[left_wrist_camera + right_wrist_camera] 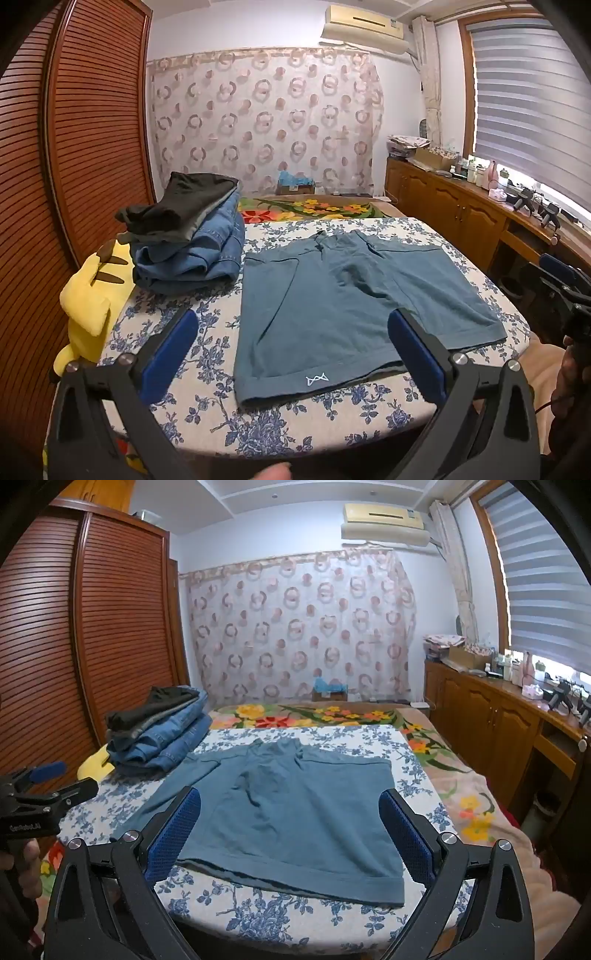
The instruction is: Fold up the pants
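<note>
You're hovering both grippers over the teal shorts, which are lying flat on the floral-covered bed, waistband at twelve o'clock. Your left gripper is holding its fingers wide apart and empty; your right gripper is doing the same. The soft knit is looking limp, so a shallow pinch is risking catching one layer only. The stacked jeans are sitting close at ten o'clock, threatening a snag.

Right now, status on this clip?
Left gripper and right gripper open, empty. Teal shorts flat, unfolded on floral-covered board. Folded clothes stack alongside, apart.
</note>
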`<move>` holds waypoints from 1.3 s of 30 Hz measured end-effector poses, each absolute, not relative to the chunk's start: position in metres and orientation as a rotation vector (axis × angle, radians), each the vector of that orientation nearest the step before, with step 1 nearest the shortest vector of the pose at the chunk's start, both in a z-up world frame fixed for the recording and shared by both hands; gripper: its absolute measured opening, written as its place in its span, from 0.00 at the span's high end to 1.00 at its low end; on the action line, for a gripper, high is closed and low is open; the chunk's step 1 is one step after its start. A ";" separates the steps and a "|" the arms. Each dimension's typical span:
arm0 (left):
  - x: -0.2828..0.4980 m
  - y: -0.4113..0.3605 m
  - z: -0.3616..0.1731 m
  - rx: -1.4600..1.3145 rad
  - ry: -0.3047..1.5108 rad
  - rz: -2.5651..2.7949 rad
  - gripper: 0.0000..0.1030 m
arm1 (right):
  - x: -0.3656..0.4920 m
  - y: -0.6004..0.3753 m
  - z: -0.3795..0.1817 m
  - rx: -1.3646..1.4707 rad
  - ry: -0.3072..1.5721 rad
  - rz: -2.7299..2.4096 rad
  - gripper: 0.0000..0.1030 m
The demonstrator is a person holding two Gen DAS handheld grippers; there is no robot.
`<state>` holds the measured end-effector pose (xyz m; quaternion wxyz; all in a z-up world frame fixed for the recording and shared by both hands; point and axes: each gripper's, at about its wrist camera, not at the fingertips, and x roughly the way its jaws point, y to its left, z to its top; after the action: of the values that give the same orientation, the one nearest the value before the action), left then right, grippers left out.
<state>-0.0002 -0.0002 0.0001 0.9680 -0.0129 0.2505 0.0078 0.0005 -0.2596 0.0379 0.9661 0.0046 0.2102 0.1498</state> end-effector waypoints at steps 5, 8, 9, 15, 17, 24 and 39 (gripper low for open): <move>0.000 0.000 0.000 -0.034 0.513 0.014 0.00 | 0.000 -0.259 0.038 0.010 0.421 0.303 0.04; 0.000 0.001 0.000 -0.036 0.512 0.014 0.00 | 0.000 -0.259 0.038 0.009 0.419 0.301 0.04; 0.000 0.001 0.000 -0.036 0.512 0.013 0.00 | 0.000 -0.259 0.038 0.009 0.420 0.303 0.04; 0.000 0.001 0.000 -0.036 0.512 0.014 0.00 | 0.000 -0.259 0.038 0.010 0.417 0.303 0.04; 0.000 0.001 0.000 -0.036 0.511 0.015 0.00 | 0.000 -0.259 0.038 0.010 0.418 0.302 0.04; 0.000 -0.001 -0.003 -0.034 0.510 0.016 0.00 | -0.001 -0.259 0.038 0.011 0.418 0.302 0.04; -0.002 0.000 -0.001 -0.035 0.509 0.017 0.00 | -0.001 -0.258 0.037 0.014 0.420 0.304 0.04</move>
<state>-0.0021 -0.0002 -0.0010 0.9676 -0.0174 0.2516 0.0083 -0.0011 -0.2583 0.0370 0.9666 0.0069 0.2075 0.1502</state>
